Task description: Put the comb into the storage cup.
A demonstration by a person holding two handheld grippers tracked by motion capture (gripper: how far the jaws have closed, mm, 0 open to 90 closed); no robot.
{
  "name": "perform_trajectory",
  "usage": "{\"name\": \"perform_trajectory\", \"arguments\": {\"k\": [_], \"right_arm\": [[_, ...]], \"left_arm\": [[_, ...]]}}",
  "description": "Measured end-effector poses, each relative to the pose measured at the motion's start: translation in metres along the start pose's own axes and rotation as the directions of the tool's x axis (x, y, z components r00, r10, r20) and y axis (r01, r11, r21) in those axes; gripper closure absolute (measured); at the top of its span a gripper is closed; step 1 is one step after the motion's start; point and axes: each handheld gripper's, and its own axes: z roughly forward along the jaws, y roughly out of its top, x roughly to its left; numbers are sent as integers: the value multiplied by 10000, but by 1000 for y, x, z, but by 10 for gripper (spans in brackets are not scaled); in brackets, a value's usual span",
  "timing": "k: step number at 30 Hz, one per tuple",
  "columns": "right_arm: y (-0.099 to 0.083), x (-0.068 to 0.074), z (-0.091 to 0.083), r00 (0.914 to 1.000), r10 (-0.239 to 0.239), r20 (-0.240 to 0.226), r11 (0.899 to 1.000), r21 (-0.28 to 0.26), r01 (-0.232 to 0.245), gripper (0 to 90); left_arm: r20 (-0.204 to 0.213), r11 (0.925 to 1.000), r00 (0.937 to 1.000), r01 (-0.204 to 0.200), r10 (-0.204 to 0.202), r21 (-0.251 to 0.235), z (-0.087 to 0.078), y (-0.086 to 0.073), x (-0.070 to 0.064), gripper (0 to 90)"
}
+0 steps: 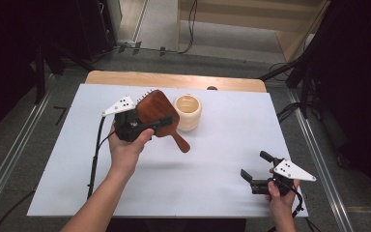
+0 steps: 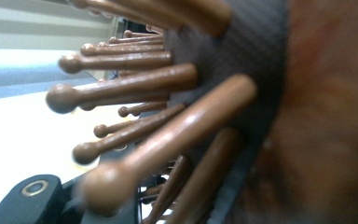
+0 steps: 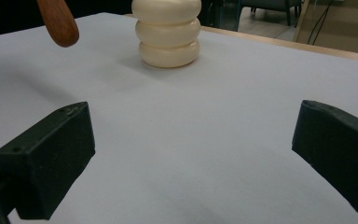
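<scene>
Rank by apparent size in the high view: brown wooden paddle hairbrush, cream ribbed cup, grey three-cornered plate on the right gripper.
1. Brown wooden paddle hairbrush, lifted in the left gripper
2. Cream ribbed cup
3. Grey three-cornered plate; it is nearer the camera, so this gap is unsure.

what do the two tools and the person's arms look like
Both tools are black with blocky jaws. The left tool and right tool each carry a grey three-cornered plate dotted with small dark marks, and a black cable trails from the left one. The forearms are bare, with no sleeves in view.
</scene>
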Motion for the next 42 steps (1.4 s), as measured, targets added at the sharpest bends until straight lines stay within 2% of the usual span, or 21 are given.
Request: {"name": "perform_trajectory", "arguments": {"k": [11,42], "right_arm": [[-1,0,0,10000,57,-7,10000,25,-57,0],[-2,-1,1,10000,21,-6,10000,-11,-21,0]], "left_arm": [[-153,9998,9999,2,-5,-174,-4,10,4,561],[-554,9976,9983,163,-200,-676,7,34,26,560]]}}
